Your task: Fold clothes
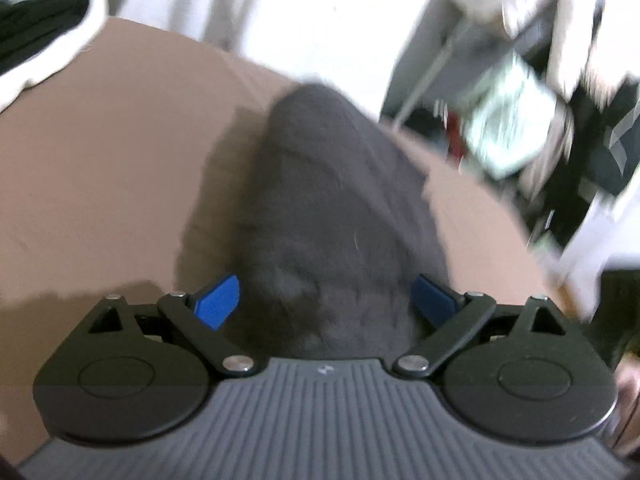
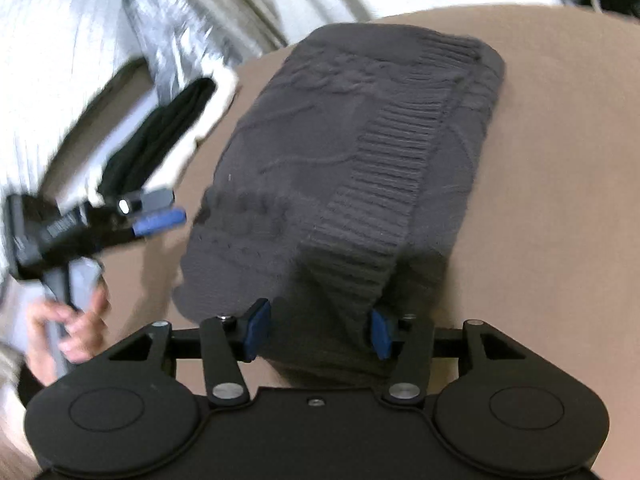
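A dark grey knitted sweater (image 2: 344, 160) lies folded on a tan surface (image 2: 560, 160). My right gripper (image 2: 318, 330) has its blue pads (image 2: 256, 330) wide apart on either side of the sweater's near edge, over a ribbed band. My left gripper (image 1: 326, 300) is open, its blue pads (image 1: 218, 300) spread on either side of a raised hump of the same sweater (image 1: 320, 200). In the right wrist view the left gripper (image 2: 160, 216) shows at the left, held by a hand, beside the sweater.
A black garment on white cloth (image 2: 160, 128) lies at the surface's left edge, also seen in the left wrist view (image 1: 36, 32). White curtain-like fabric (image 1: 280, 0) hangs behind. Blurred clutter (image 1: 512, 120) lies beyond the right edge.
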`<state>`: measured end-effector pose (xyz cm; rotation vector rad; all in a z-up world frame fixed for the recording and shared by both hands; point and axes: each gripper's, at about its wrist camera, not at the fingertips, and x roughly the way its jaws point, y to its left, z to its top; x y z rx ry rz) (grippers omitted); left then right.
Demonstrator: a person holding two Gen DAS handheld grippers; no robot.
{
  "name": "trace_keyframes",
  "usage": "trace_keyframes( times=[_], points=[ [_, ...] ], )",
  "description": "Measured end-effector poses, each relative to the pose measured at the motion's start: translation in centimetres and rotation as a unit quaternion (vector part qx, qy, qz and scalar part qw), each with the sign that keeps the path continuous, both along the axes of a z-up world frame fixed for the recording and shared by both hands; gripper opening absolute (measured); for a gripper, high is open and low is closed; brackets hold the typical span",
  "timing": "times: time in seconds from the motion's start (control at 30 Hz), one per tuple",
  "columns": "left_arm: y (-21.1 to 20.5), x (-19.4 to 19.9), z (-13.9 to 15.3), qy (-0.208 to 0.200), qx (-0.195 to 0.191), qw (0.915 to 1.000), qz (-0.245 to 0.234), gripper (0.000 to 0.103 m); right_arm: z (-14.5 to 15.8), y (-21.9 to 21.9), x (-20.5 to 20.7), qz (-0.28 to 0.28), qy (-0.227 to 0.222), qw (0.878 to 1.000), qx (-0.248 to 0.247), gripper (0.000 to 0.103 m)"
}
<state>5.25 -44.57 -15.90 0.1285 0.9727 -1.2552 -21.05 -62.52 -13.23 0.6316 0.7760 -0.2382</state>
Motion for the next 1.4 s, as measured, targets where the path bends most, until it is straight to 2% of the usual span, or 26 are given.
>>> trace_keyframes(
  times=[0.03, 0.07, 0.1, 0.17, 0.2, 0.23, 0.3, 0.33, 0.4, 0.47, 0.5, 0.57, 0.6, 0.7, 0.8, 0.83, 0.97, 1.03, 1.1, 1.13, 1.17, 1.2, 1.23, 1.27, 1.33, 1.4],
  points=[
    [-1.1, -0.4, -1.0, -0.006, 0.061, 0.998, -0.012, 0.102, -0.2, -0.4, 0.1, -0.001, 0.004, 1.0, -0.003, 0.01],
    [-1.8, -0.5, -2.2, -0.014, 0.116, 0.993, -0.014, 0.102, -0.4, -0.9, 0.1, -0.004, 0.008, 1.0, -0.002, 0.01],
    [-1.7, -0.4, -3.0, -0.019, 0.134, 0.9908, -0.006, 0.101, -0.4, -1.7, -0.3, -0.01, -0.005, 1.0, 0.02, 0.009],
    [-0.6, 0.3, -2.8, -0.011, 0.117, 0.993, 0.005, 0.091, 0.0, -3.0, -1.4, -0.011, -0.056, 0.996, 0.07, 0.009],
    [-0.1, 0.6, -2.2, -0.022, 0.121, 0.9923, 0.012, 0.08, 0.4, -3.1, -2.0, -0.002, -0.088, 0.992, 0.094, 0.009],
    [0.4, 1.0, -1.6, -0.042, 0.126, 0.9908, 0.022, 0.077, 0.8, -3.1, -2.6, 0.007, -0.118, 0.986, 0.118, 0.009],
    [1.3, 1.7, -0.6, -0.097, 0.14, 0.9842, 0.049, 0.077, 0.8, -3.1, -3.1, 0.01, -0.136, 0.981, 0.137, 0.009],
    [1.8, 2.3, -0.6, -0.092, 0.141, 0.9842, 0.054, 0.077, 0.8, -3.1, -3.3, 0.01, -0.143, 0.979, 0.146, 0.009],
    [2.6, 3.5, -0.7, -0.082, 0.143, 0.9843, 0.063, 0.077, -0.4, -3.5, -2.9, -0.028, -0.068, 0.989, 0.127, 0.015],
    [3.3, 4.0, -0.7, -0.052, 0.12, 0.9897, 0.057, 0.076, -1.5, -4.1, -2.8, -0.06, -0.007, 0.992, 0.113, 0.02],
    [3.6, 4.1, -0.7, -0.032, 0.104, 0.9928, 0.051, 0.076, -1.6, -4.4, -3.2, -0.069, -0.015, 0.99, 0.122, 0.022],
    [3.6, 3.8, 0.0, -0.004, 0.066, 0.9971, 0.038, 0.077, -0.8, -5.2, -4.0, -0.081, -0.068, 0.985, 0.136, 0.04],
    [3.6, 3.7, 0.4, 0.006, 0.045, 0.9985, 0.031, 0.077, -0.2, -5.6, -4.3, -0.083, -0.098, 0.982, 0.138, 0.054],
    [3.7, 2.3, 2.2, -0.001, -0.014, 0.9998, 0.014, 0.077, 0.7, -6.8, -3.9, -0.082, -0.152, 0.976, 0.135, 0.058],
    [3.4, 1.5, 3.6, -0.017, -0.058, 0.9982, 0.0, 0.079, -0.5, -8.0, -2.0, -0.085, -0.145, 0.973, 0.157, 0.062],
    [3.0, 1.4, 3.9, -0.023, -0.063, 0.9977, -0.002, 0.079, -0.7, -8.2, -1.2, -0.099, -0.135, 0.976, 0.14, 0.062],
    [0.0, 1.8, 3.7, -0.045, -0.029, 0.9985, 0.006, 0.079, -0.2, -10.0, 2.7, -0.145, -0.113, 0.982, 0.045, 0.063],
    [-2.0, 2.6, 2.6, -0.049, -0.001, 0.9987, 0.014, 0.08, 0.1, -11.4, 4.6, -0.157, -0.108, 0.982, -0.002, 0.064],
    [-4.0, 3.6, 1.2, -0.052, 0.036, 0.9976, 0.027, 0.087, -0.4, -12.6, 6.7, -0.164, -0.091, 0.981, -0.044, 0.064],
    [-4.8, 4.2, 0.3, -0.054, 0.058, 0.9961, 0.039, 0.088, -1.1, -13.0, 7.9, -0.149, -0.085, 0.984, -0.057, 0.059],
    [-5.3, 4.6, -0.3, -0.048, 0.067, 0.9955, 0.047, 0.088, -1.0, -13.1, 8.9, -0.132, -0.08, 0.985, -0.077, 0.045],
    [-5.3, 4.8, -0.3, -0.039, 0.061, 0.996, 0.053, 0.088, -0.9, -13.1, 9.8, -0.116, -0.075, 0.985, -0.099, 0.018],
    [-5.4, 5.0, -0.4, -0.03, 0.055, 0.9963, 0.058, 0.088, -0.7, -13.1, 10.7, -0.099, -0.07, 0.985, -0.121, 0.012],
    [-5.2, 5.1, -0.2, -0.026, 0.042, 0.9967, 0.064, 0.087, 0.0, -12.8, 11.1, -0.094, -0.081, 0.981, -0.147, 0.011],
    [-4.2, 4.7, 1.4, -0.038, -0.021, 0.996, 0.078, 0.087, 2.2, -12.8, 11.6, -0.107, -0.103, 0.971, -0.188, 0.011],
    [-3.7, 4.2, 2.6, -0.042, -0.074, 0.9937, 0.074, 0.09, 3.6, -13.5, 11.9, -0.115, -0.12, 0.967, -0.191, 0.013]
  ],
)
